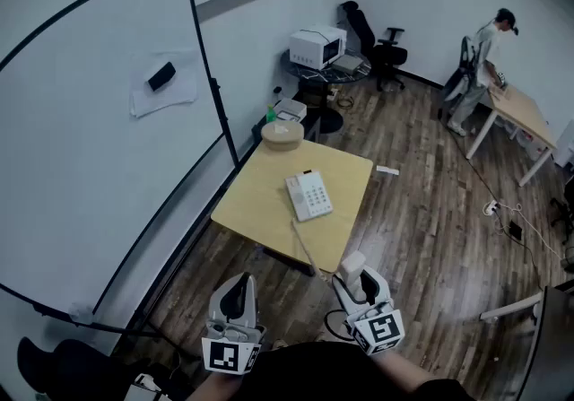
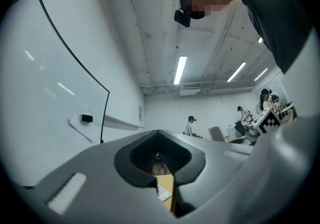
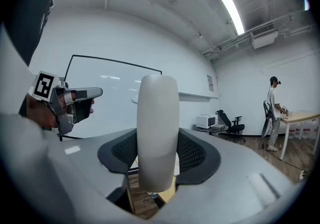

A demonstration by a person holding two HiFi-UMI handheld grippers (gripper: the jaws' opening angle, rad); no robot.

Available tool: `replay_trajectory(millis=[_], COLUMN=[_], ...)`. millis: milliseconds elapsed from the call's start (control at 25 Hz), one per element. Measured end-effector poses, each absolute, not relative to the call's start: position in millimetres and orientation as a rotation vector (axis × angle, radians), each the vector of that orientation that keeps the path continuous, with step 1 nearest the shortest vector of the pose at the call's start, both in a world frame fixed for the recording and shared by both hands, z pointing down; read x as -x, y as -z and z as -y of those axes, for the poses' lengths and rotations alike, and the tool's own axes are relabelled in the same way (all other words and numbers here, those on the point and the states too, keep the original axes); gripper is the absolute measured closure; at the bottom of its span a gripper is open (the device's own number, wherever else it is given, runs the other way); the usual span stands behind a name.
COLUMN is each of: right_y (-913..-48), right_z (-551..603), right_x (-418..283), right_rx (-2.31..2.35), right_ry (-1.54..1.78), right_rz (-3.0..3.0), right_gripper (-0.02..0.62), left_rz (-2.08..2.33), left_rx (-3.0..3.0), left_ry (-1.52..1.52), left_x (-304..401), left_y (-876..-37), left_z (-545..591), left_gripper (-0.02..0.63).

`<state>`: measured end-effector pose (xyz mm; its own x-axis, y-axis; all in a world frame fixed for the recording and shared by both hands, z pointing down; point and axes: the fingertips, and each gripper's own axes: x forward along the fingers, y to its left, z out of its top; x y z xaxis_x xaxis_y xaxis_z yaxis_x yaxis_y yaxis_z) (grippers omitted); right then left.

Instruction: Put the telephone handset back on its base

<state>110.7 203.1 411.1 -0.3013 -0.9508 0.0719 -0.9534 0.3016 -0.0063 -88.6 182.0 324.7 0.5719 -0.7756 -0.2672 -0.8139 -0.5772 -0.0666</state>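
Handset (image 3: 157,128) is clamped upright in the right gripper (image 1: 359,285), long axis standing up between the jaws, on the near side of the telephone base (image 1: 308,195) and well apart from it. That base lies flat on the wooden table (image 1: 256,202), ahead of the right gripper and a touch to its left, long side running away from the person (so the handset probably has to tip forward to lie along it). Near-left of the base, the left gripper (image 1: 237,293) hangs with jaws pinched close on nothing.
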Motion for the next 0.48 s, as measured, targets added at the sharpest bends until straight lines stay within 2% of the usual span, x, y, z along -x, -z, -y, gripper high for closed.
replay_trajectory(millis=[480], right_y=[-414.2], right_z=[-208.7], right_x=[-115.1], right_rx=[-1.819], right_ry=[-0.097], right_rz=[2.494], right_gripper=[0.368], left_rz=[-1.342], left_rx=[2.626], left_ry=[-0.295], left_x=[85.2], left_y=[-328.3], left_z=[-186.4], left_gripper=[0.606])
